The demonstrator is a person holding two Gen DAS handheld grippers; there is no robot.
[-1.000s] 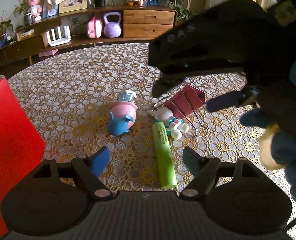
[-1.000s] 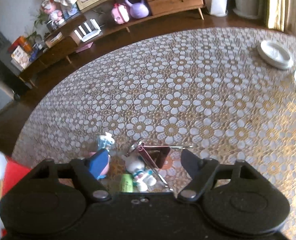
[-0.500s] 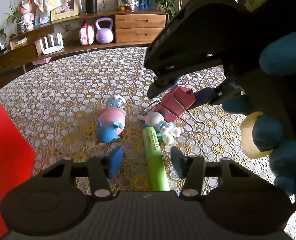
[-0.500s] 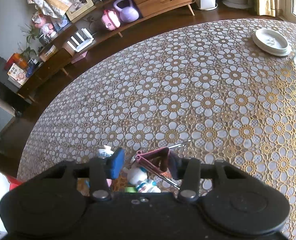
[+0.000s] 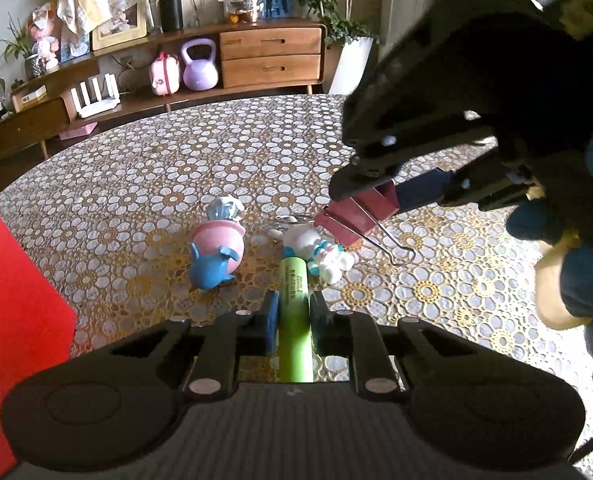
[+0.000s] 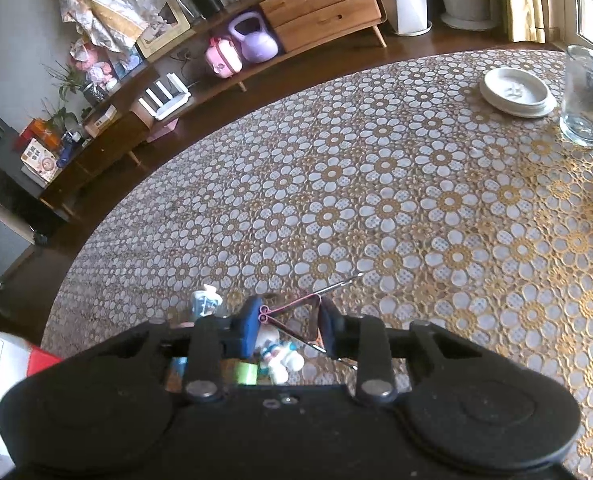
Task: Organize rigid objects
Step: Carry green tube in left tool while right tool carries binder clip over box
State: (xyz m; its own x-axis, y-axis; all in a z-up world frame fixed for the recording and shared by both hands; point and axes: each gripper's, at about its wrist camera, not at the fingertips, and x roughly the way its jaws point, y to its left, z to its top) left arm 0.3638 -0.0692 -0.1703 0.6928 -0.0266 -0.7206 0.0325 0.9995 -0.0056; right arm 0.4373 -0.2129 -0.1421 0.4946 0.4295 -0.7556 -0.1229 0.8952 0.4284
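The left gripper (image 5: 292, 312) has just been closing and now clamps the green tube (image 5: 294, 312), which lies on the surface (image 5: 136, 200) pointing away from the camera. The right gripper (image 6: 290, 320) has also just been closing; its pads press on the pink binder clip (image 6: 296, 312), whose wire handles stick out. A white figurine (image 5: 320, 250) lies touching the tube's far end, a pink-and-blue toy (image 5: 216, 252) just left of it. A red box (image 5: 12, 300) stands at the left edge.

Red box (image 5: 12, 320) blocks the left; far tablecloth (image 6: 376, 200) lies open.
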